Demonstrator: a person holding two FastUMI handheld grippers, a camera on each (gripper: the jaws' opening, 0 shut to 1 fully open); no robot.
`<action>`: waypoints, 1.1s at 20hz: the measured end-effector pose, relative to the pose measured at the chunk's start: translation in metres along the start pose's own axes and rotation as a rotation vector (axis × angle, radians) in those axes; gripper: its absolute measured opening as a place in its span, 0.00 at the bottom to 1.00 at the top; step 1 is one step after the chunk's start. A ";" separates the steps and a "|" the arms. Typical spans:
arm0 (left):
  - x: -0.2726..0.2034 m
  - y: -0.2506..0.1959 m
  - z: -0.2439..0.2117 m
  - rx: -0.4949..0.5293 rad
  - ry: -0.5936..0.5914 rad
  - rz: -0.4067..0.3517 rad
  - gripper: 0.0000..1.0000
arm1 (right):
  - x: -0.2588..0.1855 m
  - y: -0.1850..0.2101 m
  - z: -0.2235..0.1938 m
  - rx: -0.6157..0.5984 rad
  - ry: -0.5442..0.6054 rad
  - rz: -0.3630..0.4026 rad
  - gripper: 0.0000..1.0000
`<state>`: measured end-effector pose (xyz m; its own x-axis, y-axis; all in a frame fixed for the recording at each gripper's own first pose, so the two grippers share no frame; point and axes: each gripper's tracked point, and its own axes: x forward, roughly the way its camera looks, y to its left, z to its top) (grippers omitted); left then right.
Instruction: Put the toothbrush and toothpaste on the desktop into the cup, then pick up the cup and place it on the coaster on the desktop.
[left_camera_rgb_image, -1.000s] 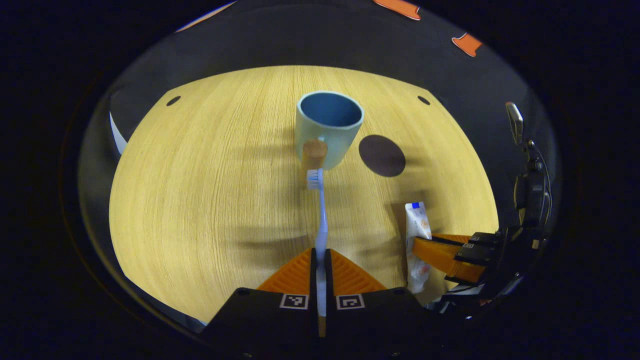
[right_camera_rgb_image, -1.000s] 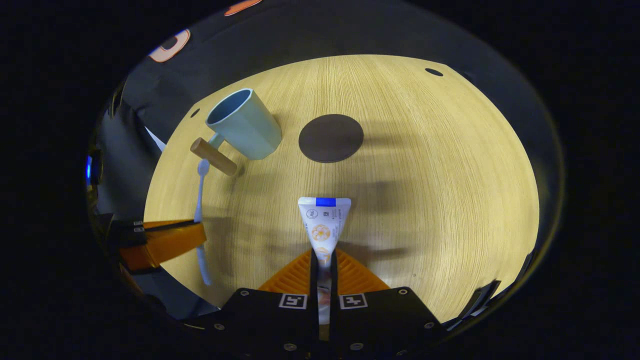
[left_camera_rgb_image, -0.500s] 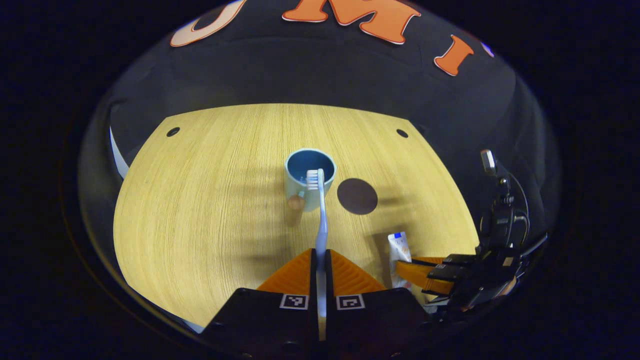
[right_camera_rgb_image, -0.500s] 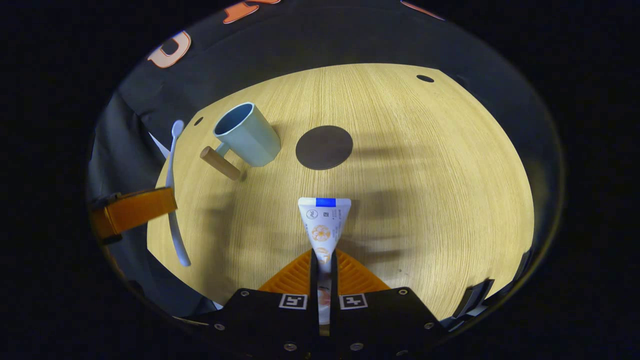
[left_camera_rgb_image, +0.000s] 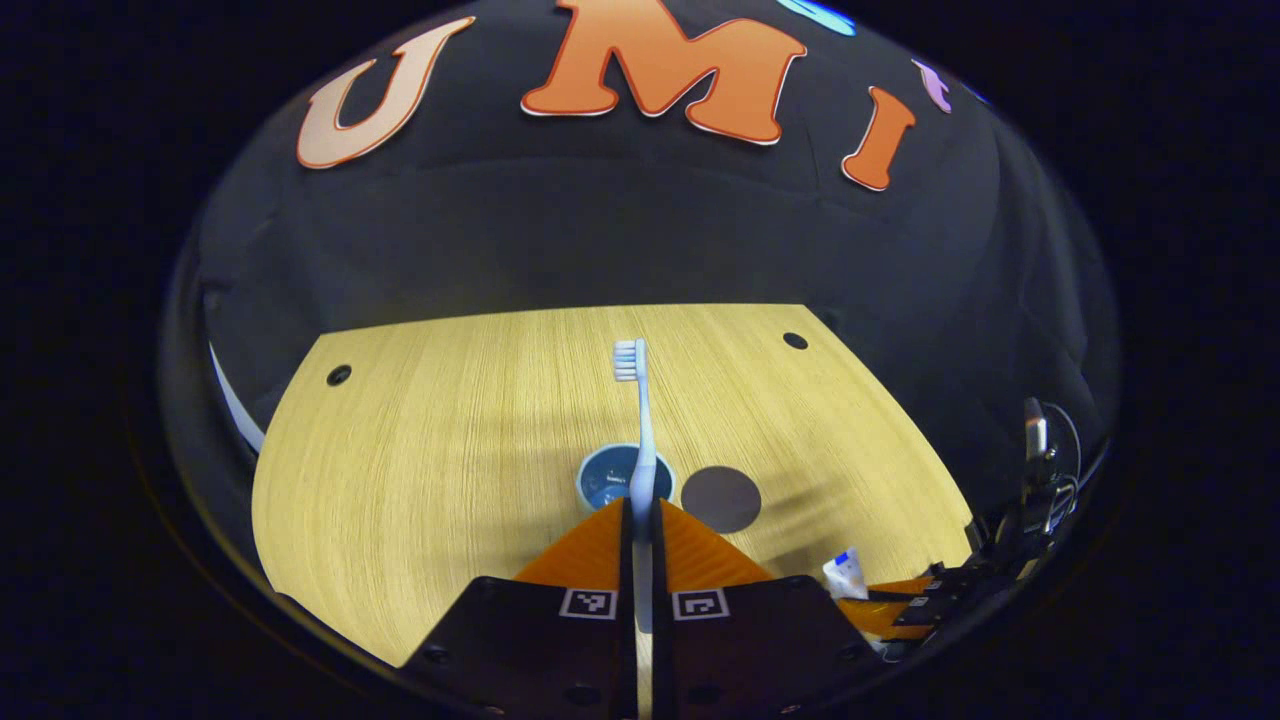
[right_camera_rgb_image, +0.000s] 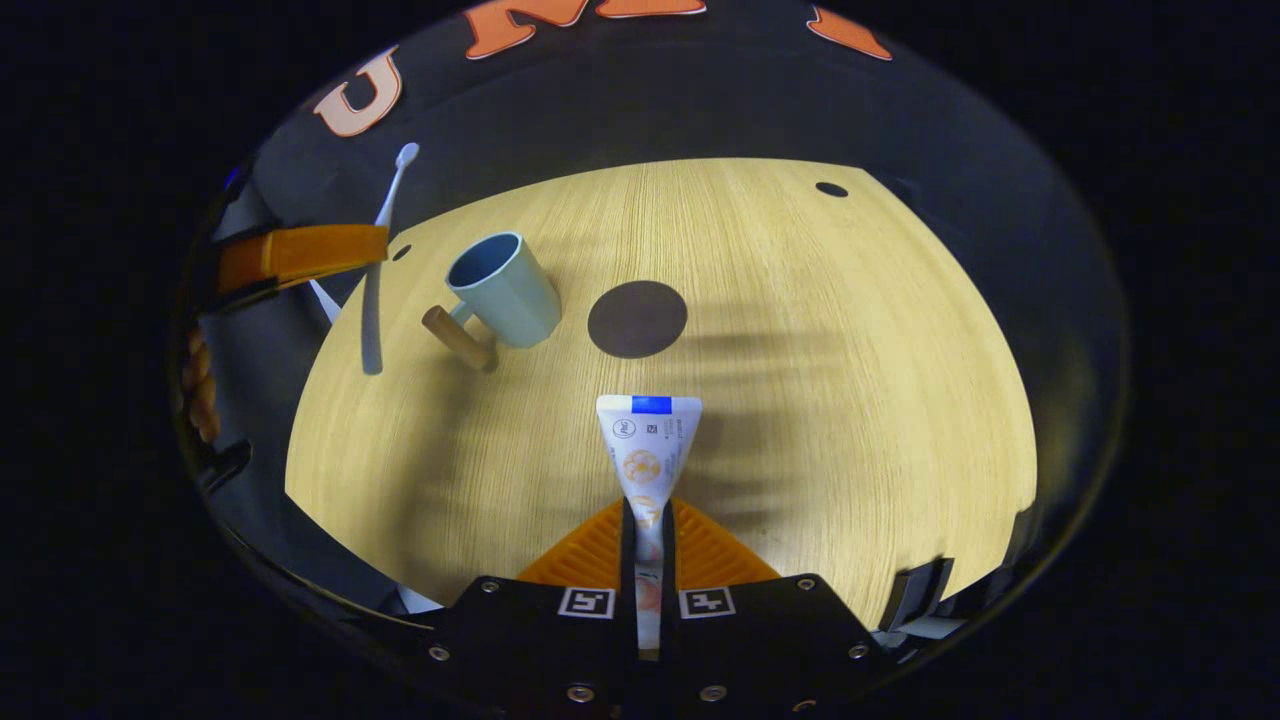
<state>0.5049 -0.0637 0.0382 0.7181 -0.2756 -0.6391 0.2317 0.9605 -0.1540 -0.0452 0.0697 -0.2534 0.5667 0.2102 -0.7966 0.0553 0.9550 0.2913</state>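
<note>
My left gripper (left_camera_rgb_image: 641, 515) is shut on a pale blue toothbrush (left_camera_rgb_image: 638, 420), bristles pointing away, held high over the table. Beneath it stands the light blue cup (left_camera_rgb_image: 612, 476) with a wooden handle, and the dark round coaster (left_camera_rgb_image: 721, 499) lies just right of it. My right gripper (right_camera_rgb_image: 648, 520) is shut on the white toothpaste tube (right_camera_rgb_image: 645, 445), its crimped end forward, above the table's near middle. In the right gripper view the cup (right_camera_rgb_image: 503, 290) stands upright at the left, the coaster (right_camera_rgb_image: 637, 319) beside it, and the left gripper (right_camera_rgb_image: 300, 252) hovers with the toothbrush (right_camera_rgb_image: 378, 260).
The wooden table (right_camera_rgb_image: 800, 380) has small dark holes (right_camera_rgb_image: 830, 189) near its far corners. A hand (right_camera_rgb_image: 198, 385) shows at the left edge of the right gripper view. The other gripper's fingers (left_camera_rgb_image: 890, 610) with the tube (left_camera_rgb_image: 846, 575) sit at the lower right of the left gripper view.
My left gripper has risen and tilted up with the toothbrush, so the cup now lies low under its fingers. My right gripper has lifted slightly with the toothpaste.
</note>
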 end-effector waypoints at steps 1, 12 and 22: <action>0.005 0.000 0.008 0.006 -0.014 -0.006 0.06 | -0.003 0.000 0.002 0.005 -0.009 -0.007 0.09; 0.064 0.006 0.053 0.098 -0.118 -0.038 0.06 | -0.016 -0.011 -0.005 0.120 -0.008 -0.072 0.09; 0.095 0.011 0.042 -0.011 -0.114 -0.097 0.06 | -0.017 -0.010 0.019 0.171 -0.046 -0.106 0.09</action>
<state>0.6028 -0.0805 0.0074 0.7626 -0.3686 -0.5315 0.2967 0.9295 -0.2189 -0.0393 0.0522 -0.2329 0.5869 0.0974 -0.8038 0.2530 0.9209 0.2964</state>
